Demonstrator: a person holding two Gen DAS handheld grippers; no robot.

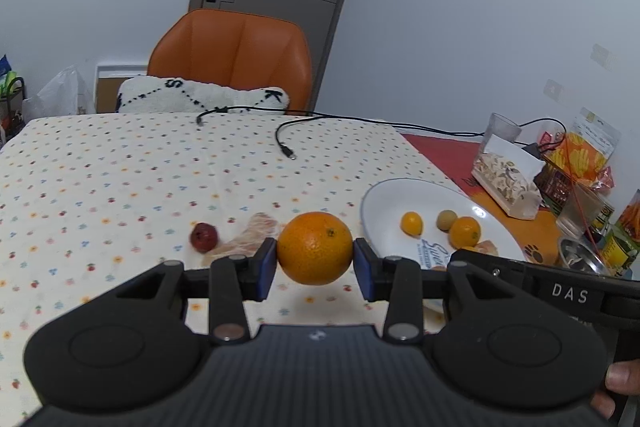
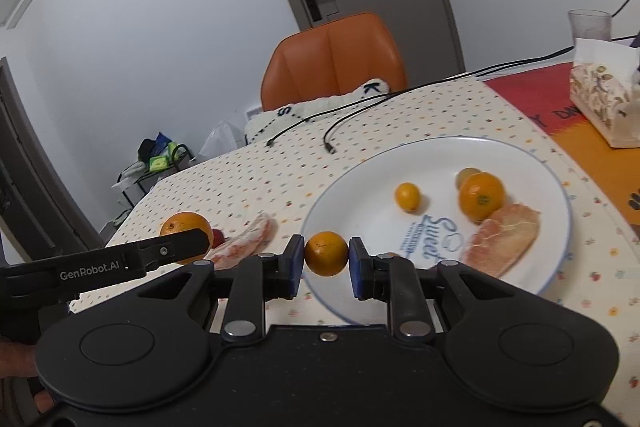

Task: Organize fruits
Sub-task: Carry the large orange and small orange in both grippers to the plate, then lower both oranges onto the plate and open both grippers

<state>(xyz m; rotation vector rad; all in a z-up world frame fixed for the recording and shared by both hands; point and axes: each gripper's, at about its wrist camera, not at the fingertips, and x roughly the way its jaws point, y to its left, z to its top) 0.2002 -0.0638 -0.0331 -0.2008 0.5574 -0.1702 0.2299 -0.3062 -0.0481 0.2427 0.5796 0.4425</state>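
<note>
Glossy white ceramic plate [image 2: 520, 163], matt dotted cloth [image 1: 120, 187], dimpled orange [image 1: 315, 248], smooth leather-like chair [image 1: 236, 51].

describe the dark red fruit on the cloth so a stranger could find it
Start at the white plate on the dotted tablecloth, then look left, past the pale pink peeled fruit piece lying on the cloth. The dark red fruit lies beside it: small, round, the only fruit here that isn't orange, yellow or pink.

orange fruit [image 1: 315, 248], white plate [image 1: 384, 203] — blue rim
</note>
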